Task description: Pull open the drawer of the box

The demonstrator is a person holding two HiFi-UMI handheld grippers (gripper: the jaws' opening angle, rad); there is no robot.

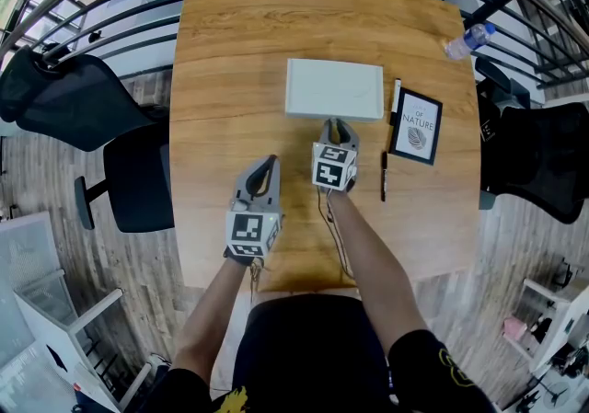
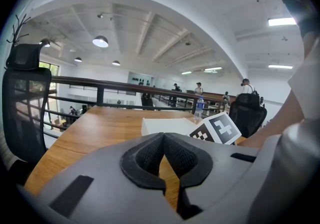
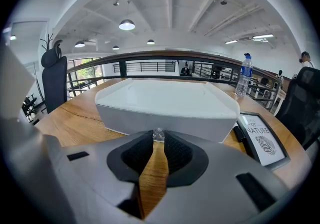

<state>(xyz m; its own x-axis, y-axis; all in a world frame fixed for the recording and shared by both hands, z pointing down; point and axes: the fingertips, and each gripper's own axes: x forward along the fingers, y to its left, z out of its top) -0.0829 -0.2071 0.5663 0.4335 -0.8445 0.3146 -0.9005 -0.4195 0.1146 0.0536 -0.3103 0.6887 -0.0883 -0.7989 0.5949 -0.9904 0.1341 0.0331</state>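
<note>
One forearm (image 1: 363, 241) stretches forward, right tongs (image 1: 337, 126) pinching the box's (image 1: 333, 89) knob (image 3: 158, 133).

Inventory: one wooden table (image 1: 221, 52); one white box (image 1: 333, 87), fitted with one clear knob (image 3: 158, 133); one framed print (image 1: 417, 125); two pens, namely one white pen (image 1: 397, 97) and one black pen (image 1: 384, 176); one water bottle (image 1: 467, 39); two black chairs, the left chair (image 1: 64, 98) and the right chair (image 1: 543, 167), one per side of the table; two grippers, the left gripper (image 1: 271, 162) and the right gripper (image 1: 336, 123), each carrying one marker cube (image 1: 253, 232).
</note>
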